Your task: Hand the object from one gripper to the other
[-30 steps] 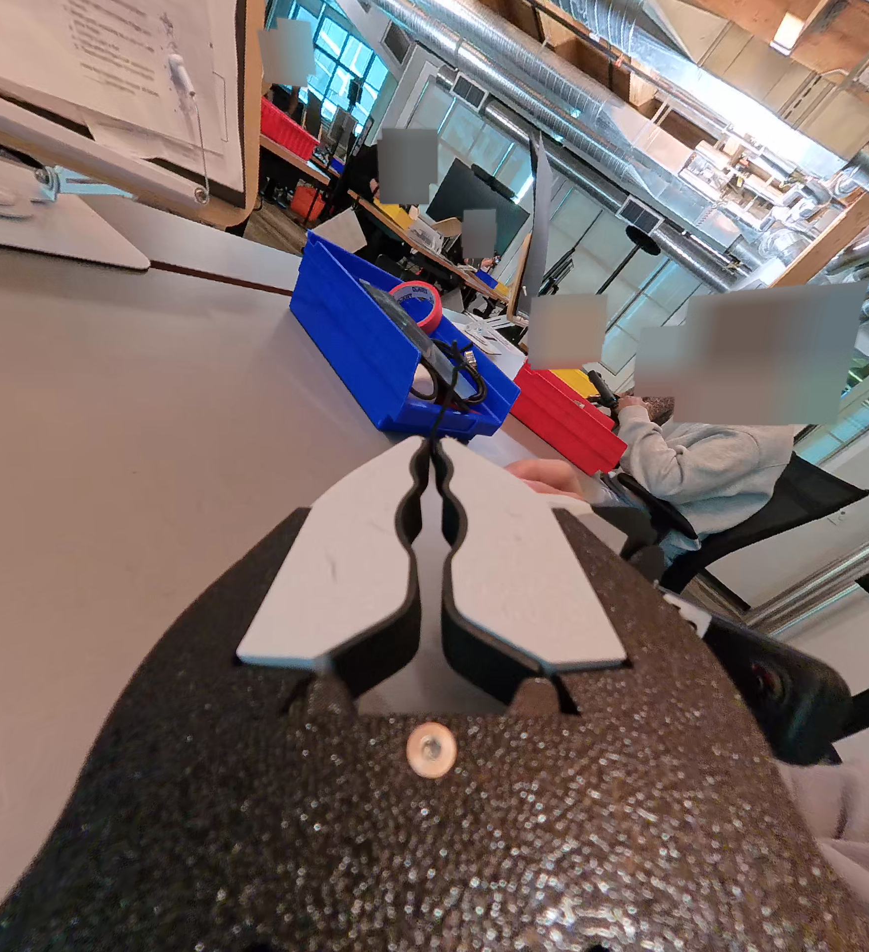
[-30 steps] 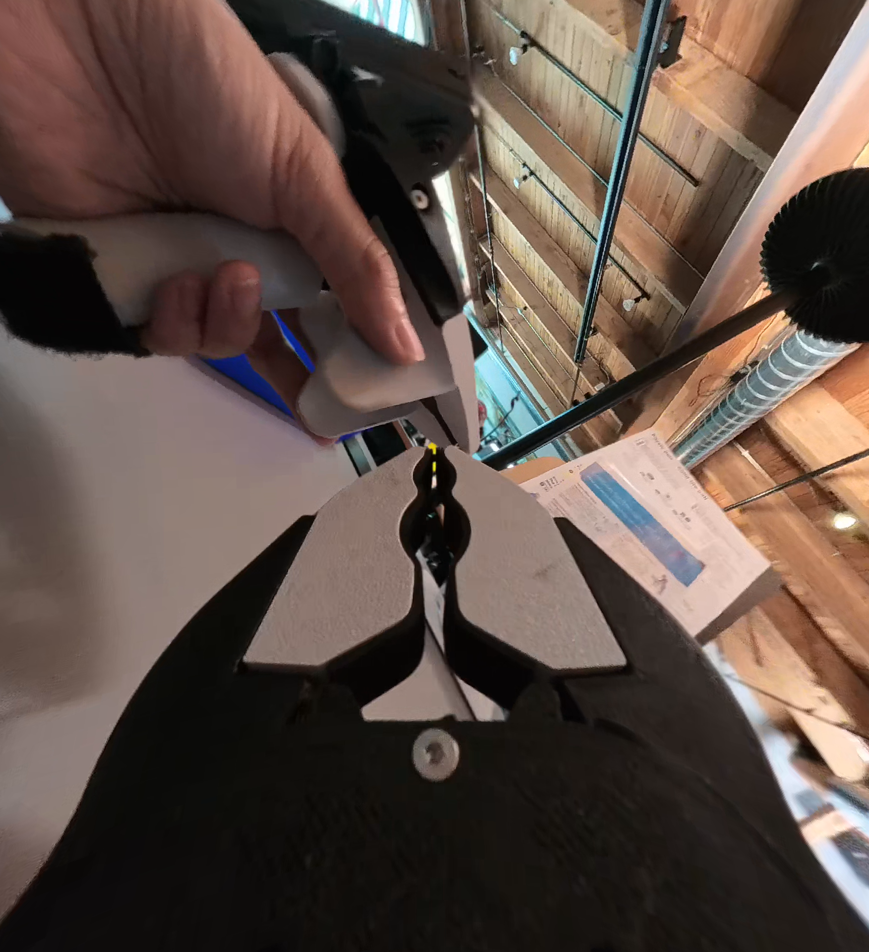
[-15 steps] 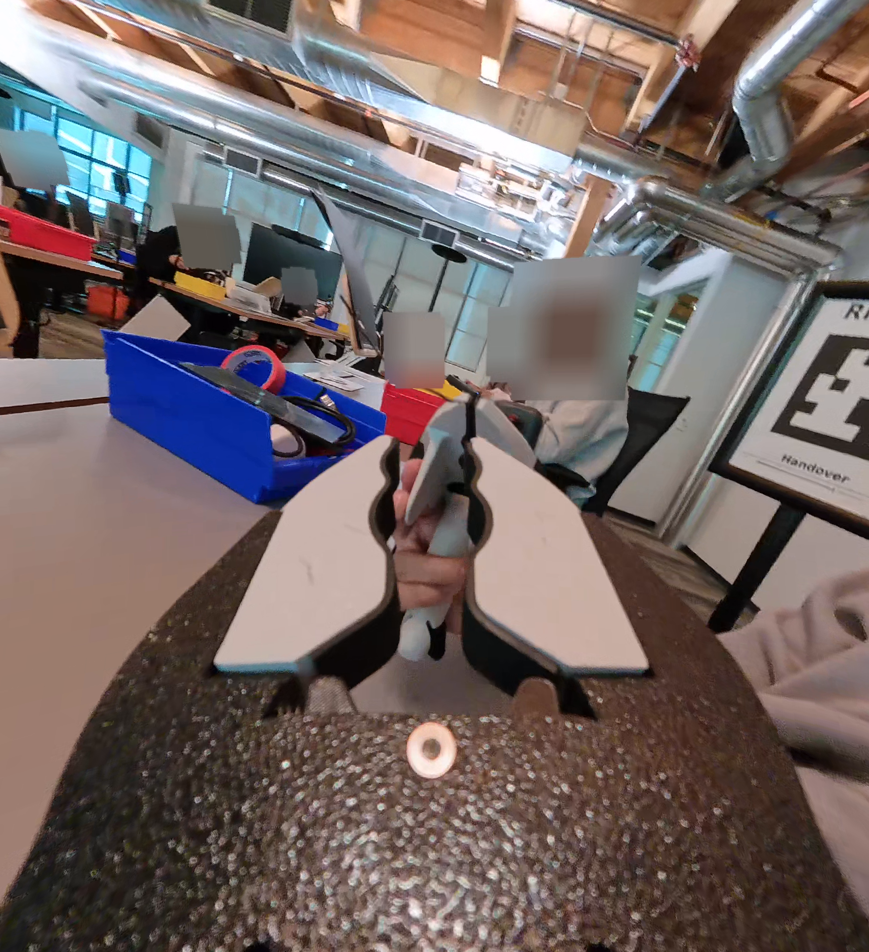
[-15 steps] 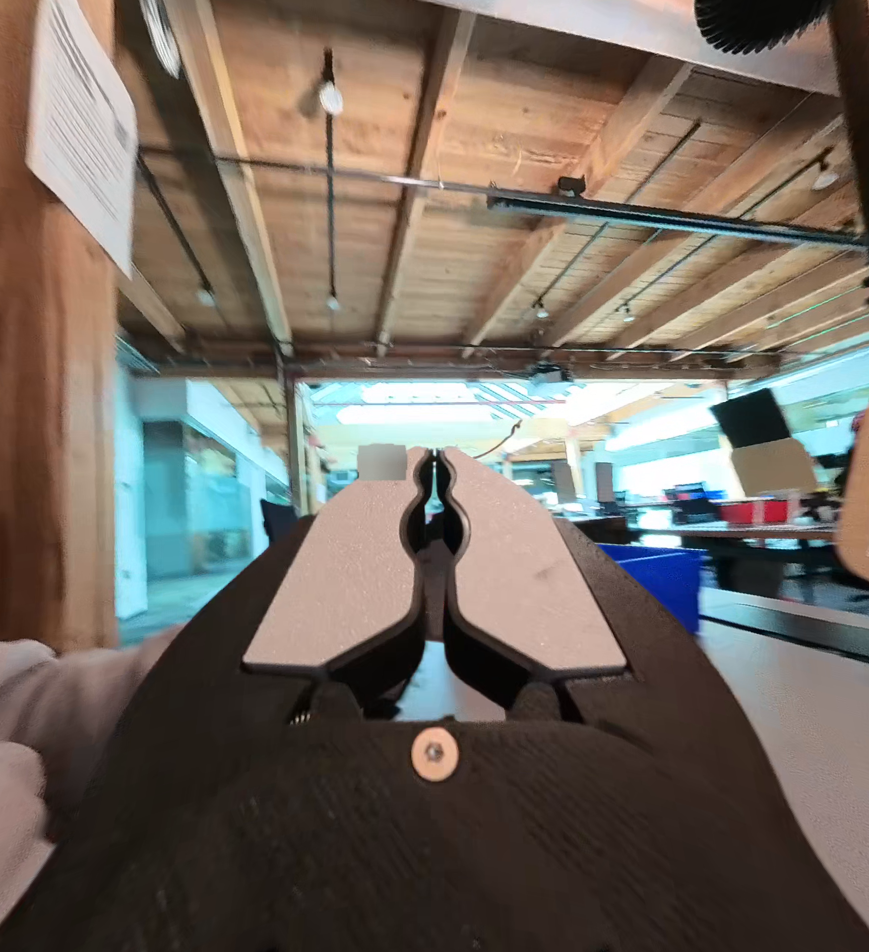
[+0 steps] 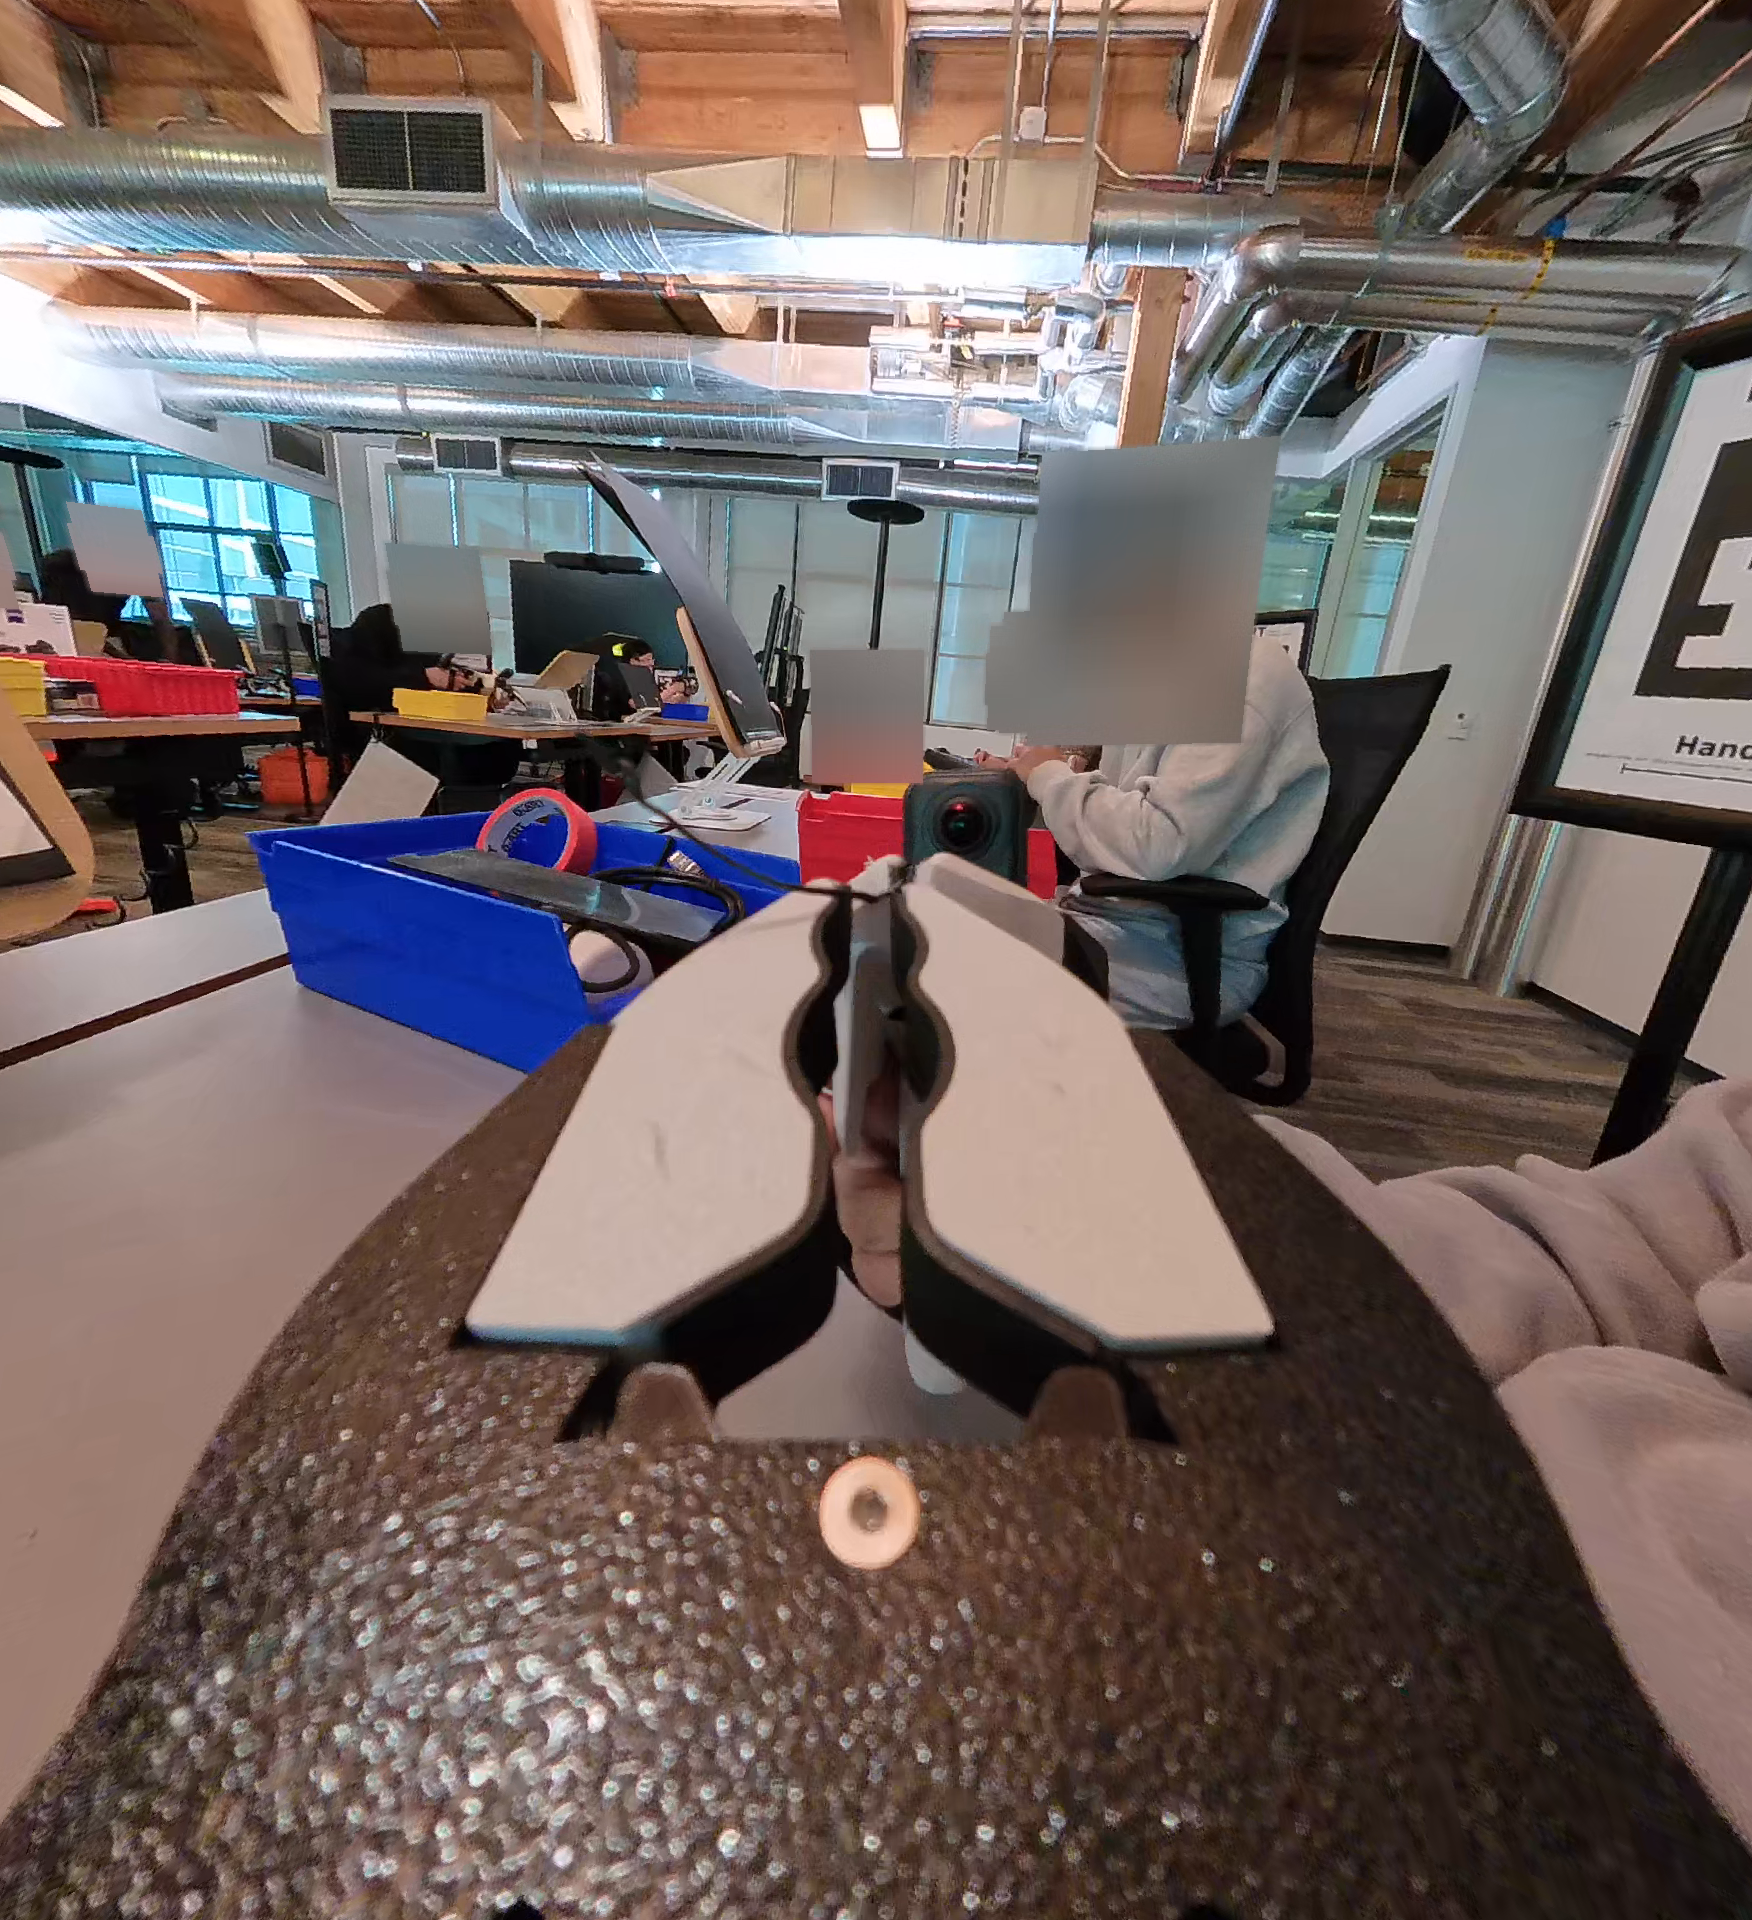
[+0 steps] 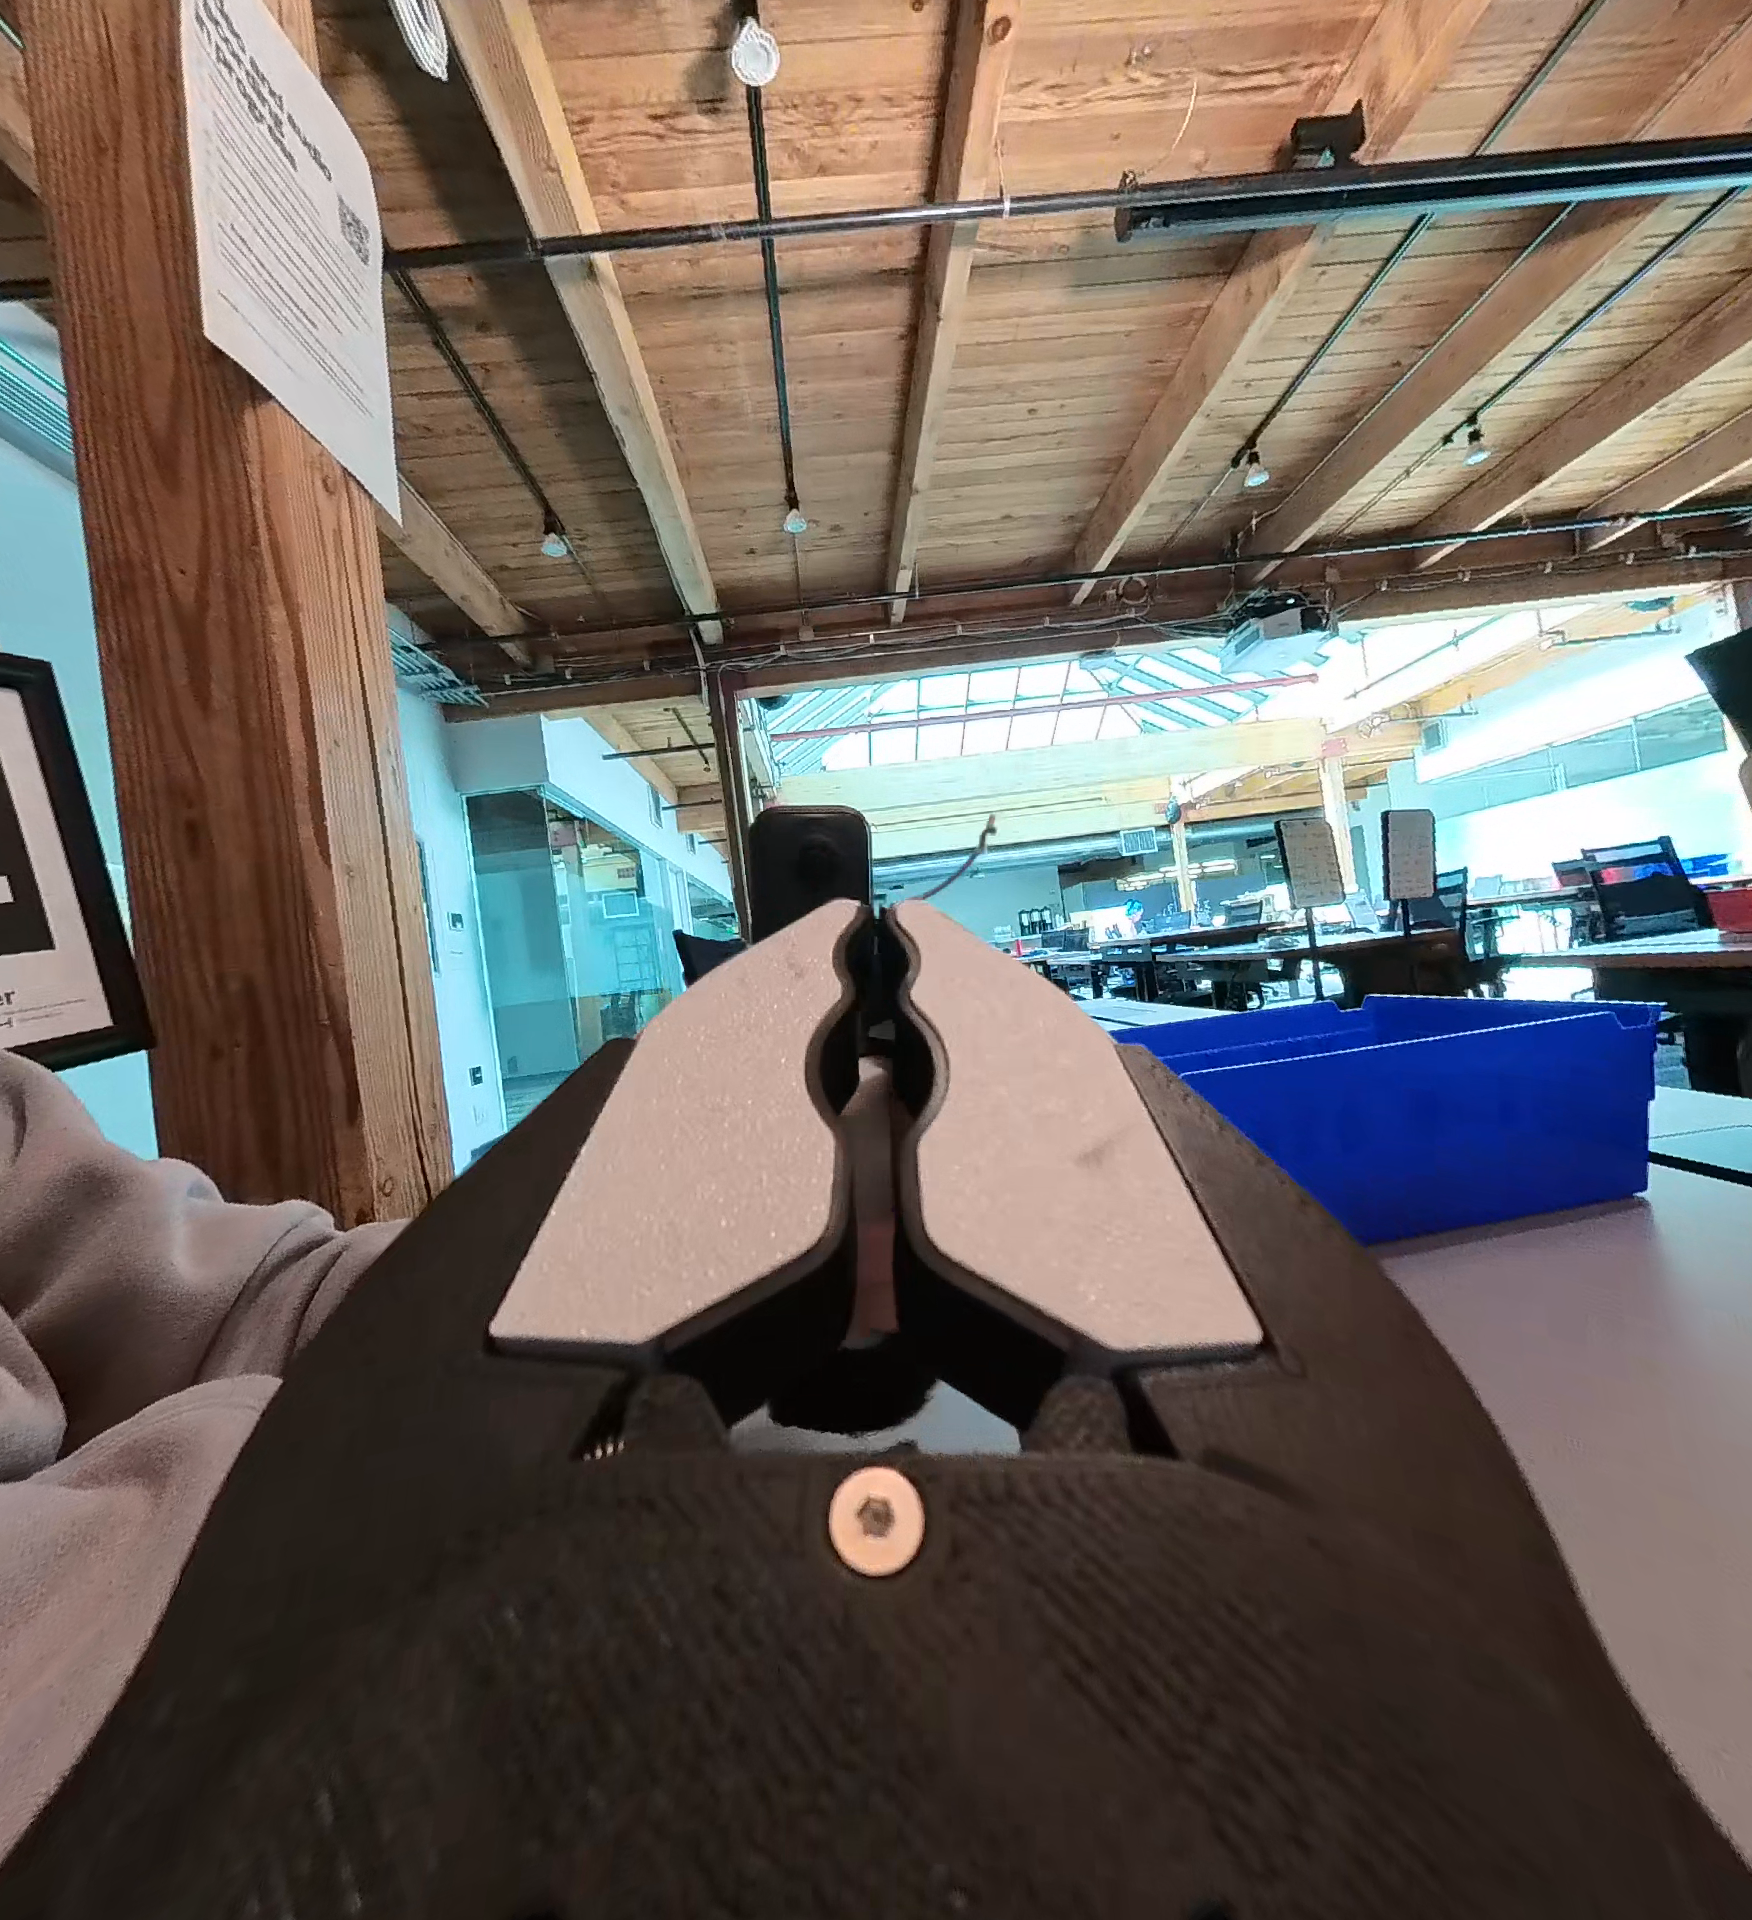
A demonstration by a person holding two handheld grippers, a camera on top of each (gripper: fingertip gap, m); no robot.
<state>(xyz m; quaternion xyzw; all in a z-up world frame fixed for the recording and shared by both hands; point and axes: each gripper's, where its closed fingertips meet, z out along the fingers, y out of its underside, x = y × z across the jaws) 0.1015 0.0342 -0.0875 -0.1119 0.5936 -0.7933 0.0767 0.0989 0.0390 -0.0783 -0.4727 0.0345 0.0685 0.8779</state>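
Left gripper [image 5: 877, 902] and right gripper [image 6: 880, 916] face each other, fingertips together.

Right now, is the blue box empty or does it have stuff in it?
Not empty. The blue box holds a red tape roll, black cables and a dark flat strip.

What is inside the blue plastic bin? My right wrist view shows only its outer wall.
Observer: A red tape roll leans in the blue plastic bin, beside coiled black cables.
Operator: Are the left jaws shut on the thin dark wire I hold?
Observer: Cannot tell: a narrow gap shows between the jaws of the left gripper, with a pale finger of the right gripper seen through it.
Operator: Anyone beyond my gripper?
Observer: A person in a pale grey hooded top sits in a black mesh chair.
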